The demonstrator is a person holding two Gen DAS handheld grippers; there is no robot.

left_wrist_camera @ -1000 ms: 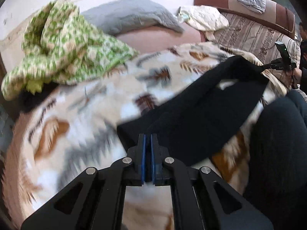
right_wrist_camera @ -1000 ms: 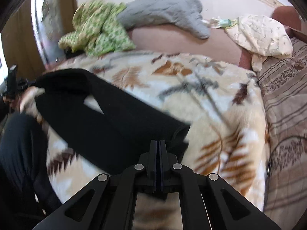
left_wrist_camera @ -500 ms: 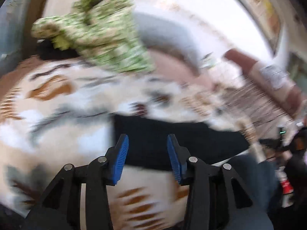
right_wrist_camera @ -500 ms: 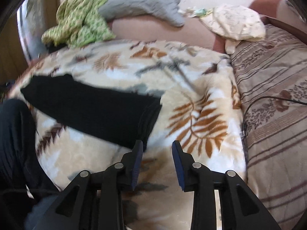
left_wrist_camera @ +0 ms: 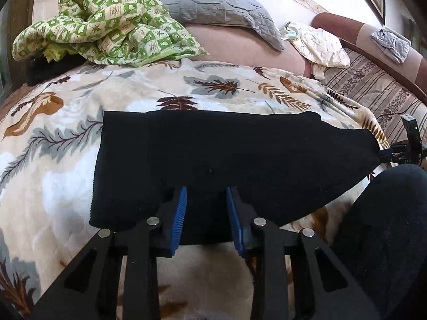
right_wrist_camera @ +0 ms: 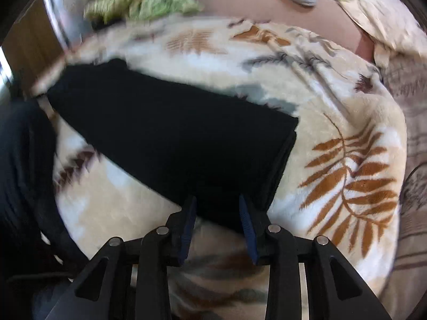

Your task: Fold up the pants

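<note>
The black pants [left_wrist_camera: 226, 154] lie folded lengthwise into one long flat strip on the leaf-patterned blanket [left_wrist_camera: 66, 160]. My left gripper [left_wrist_camera: 206, 200] is open, its blue pads straddling the near edge of the strip close to its left end. In the right wrist view the pants [right_wrist_camera: 173, 138] run from upper left to lower right. My right gripper [right_wrist_camera: 217, 208] is open over the near corner of their right end. The right gripper also shows in the left wrist view [left_wrist_camera: 397, 154] at the strip's far right tip.
A green patterned quilt [left_wrist_camera: 106, 21] and a grey pillow [left_wrist_camera: 213, 5] lie at the back of the bed. A cream cloth [left_wrist_camera: 320, 45] and striped sofa cover [left_wrist_camera: 373, 90] are at the right. The person's dark-clothed leg [left_wrist_camera: 387, 226] is near right.
Both grippers were shut on the pants a second ago and holding them up. They have let go and opened. The pants now lie flat on the blanket, and both grippers sit over their near edge.
</note>
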